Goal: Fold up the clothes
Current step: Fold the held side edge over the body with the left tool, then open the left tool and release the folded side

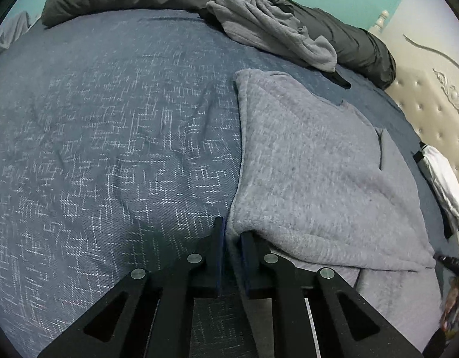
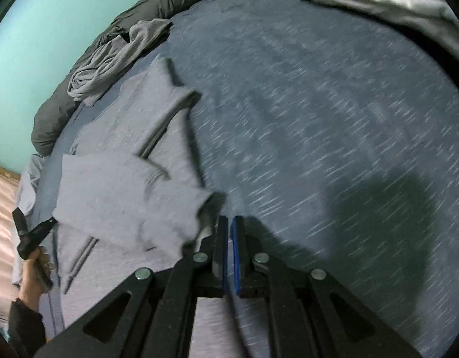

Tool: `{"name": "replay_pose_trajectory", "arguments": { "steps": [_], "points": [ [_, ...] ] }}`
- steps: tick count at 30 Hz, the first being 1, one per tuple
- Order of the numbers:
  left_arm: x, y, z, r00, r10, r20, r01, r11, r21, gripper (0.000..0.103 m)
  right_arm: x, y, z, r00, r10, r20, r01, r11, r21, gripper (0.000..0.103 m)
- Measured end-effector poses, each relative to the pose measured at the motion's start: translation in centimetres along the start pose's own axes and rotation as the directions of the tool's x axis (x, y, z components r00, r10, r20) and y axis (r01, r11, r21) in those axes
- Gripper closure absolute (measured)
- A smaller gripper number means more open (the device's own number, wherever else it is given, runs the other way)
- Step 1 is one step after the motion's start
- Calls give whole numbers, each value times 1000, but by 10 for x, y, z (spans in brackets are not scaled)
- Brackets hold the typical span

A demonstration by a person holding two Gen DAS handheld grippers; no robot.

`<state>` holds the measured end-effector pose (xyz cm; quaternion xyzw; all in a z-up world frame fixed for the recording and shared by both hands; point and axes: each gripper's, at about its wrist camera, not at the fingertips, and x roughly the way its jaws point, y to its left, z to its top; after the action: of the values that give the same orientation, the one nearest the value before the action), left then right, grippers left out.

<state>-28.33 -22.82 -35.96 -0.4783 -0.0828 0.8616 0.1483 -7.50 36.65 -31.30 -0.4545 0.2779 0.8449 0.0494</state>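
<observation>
Sweater folding on the blue bedspread

We see the light grey sweater lying folded on the patterned blue bedspread. Our left gripper pinches the sweater's near edge between nearly closed fingers. Our right gripper, clenched on nothing, hangs just beside the sweater's sleeve cuff. Beyond the sweater lies a crumpled grey garment.

Both grippers are the same build: matte black linkage arms with triangular cutouts and round silver pivot screws. The left gripper has dark navy pads on its fingers, while the right gripper has brighter blue ones. The person's hand comes out of a dark sleeve.
</observation>
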Motion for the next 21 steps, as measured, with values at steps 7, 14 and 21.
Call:
{"name": "replay_pose_trajectory", "arguments": {
  "steps": [7, 14, 21],
  "points": [
    [-14, 3, -6, 1000, 8, 22, -7, 1000, -26, 79, -4, 8, 12, 999, 19, 35, -16, 997, -72, 100],
    [-37, 20, 1, 998, 31, 54, -26, 994, -103, 63, 24, 52, 6, 987, 160, 16, -157, 981, -115, 100],
    [-6, -8, 48, 1000, 18, 11, -17, 998, -56, 53, 50, 82, -6, 968, 253, 0, -250, 956, -151, 92]
  ]
}}
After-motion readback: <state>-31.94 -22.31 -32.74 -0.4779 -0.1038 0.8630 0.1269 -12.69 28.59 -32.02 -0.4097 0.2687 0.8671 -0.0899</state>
